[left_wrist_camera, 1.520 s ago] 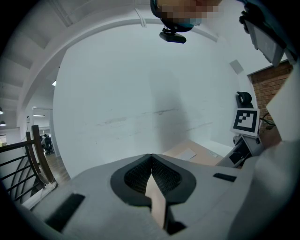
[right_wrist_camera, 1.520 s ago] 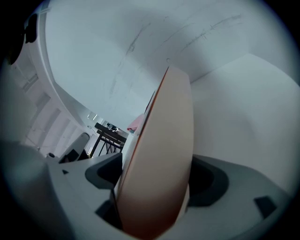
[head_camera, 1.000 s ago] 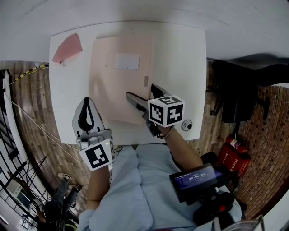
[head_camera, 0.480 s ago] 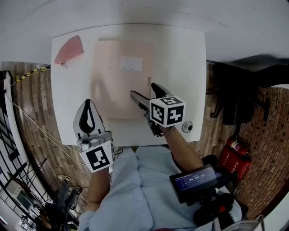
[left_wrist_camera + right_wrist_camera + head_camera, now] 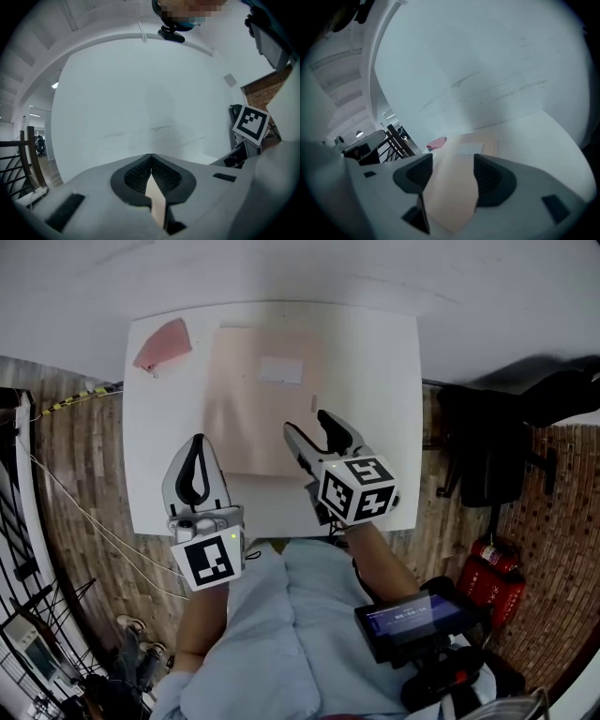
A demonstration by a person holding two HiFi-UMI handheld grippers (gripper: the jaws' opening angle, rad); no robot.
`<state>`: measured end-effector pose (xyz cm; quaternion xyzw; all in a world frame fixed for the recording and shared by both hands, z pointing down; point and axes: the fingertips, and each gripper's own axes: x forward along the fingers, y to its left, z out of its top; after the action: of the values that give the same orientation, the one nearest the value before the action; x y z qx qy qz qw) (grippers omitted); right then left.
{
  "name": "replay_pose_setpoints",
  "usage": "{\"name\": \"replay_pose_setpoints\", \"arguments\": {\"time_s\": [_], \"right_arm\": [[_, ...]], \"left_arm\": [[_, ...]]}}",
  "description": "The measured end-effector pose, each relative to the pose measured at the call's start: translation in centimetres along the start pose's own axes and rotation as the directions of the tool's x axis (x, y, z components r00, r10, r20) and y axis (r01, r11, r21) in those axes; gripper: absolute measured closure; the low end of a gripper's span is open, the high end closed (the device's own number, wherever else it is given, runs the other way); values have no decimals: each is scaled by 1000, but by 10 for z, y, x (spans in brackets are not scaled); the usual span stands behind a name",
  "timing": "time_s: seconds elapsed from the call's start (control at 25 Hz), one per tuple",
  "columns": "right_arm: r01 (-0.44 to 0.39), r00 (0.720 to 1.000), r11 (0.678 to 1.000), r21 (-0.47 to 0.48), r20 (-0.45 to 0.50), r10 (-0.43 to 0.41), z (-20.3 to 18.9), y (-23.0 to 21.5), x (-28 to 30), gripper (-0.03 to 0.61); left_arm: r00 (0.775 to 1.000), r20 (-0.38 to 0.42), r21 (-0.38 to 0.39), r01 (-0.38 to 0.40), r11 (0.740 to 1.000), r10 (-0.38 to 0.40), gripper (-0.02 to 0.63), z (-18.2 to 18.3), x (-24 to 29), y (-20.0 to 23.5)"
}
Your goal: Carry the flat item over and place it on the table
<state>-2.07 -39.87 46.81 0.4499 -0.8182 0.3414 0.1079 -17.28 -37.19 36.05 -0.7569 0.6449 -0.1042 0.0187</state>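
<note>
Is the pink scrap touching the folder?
Apart. The head view shows a strip of bare table between the pink scrap and the folder.

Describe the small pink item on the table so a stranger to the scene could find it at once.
Start at the white table and go to its far left corner, beside the large pale folder. The small pink item lies there, clear of the folder; it is deeper pink, wedge-shaped and far smaller than that white-labelled rectangle.
</note>
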Motion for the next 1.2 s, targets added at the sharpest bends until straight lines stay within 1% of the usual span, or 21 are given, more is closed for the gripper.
{"name": "replay_pose_setpoints", "arguments": {"time_s": [0.04,0.12,0.24,0.4,0.48,0.64,0.92,1.08,1.2], "right_arm": [[9,999,1000,-26,39,-8,7,7,-8,320],[31,993,996,-84,115,-21,19,22,-23,369],[86,975,980,-181,216,-46,34,44,-50,436],[192,932,944,-268,352,-89,48,68,-89,542],[230,912,928,-294,398,-100,49,78,-106,572],[266,888,907,-327,450,-98,44,96,-130,574],[341,844,867,-363,525,-111,43,113,-164,574],[353,830,858,-373,548,-104,42,119,-176,574],[348,830,856,-383,549,-92,43,126,-182,575]], "left_arm": [[1000,15,-4,5,1000,-5,604,6,-4,0],[999,49,-3,15,1000,-14,604,19,-12,2],[994,106,-13,32,999,-30,604,42,-27,2],[984,165,-14,64,998,-61,604,68,-52,-2],[979,190,-9,76,997,-73,604,77,-64,-3],[967,235,9,100,995,-99,604,90,-86,-4],[953,280,23,117,993,-119,604,105,-112,-5],[948,289,15,132,991,-131,604,109,-120,-12],[946,294,17,138,990,-137,604,111,-125,-16]]}}
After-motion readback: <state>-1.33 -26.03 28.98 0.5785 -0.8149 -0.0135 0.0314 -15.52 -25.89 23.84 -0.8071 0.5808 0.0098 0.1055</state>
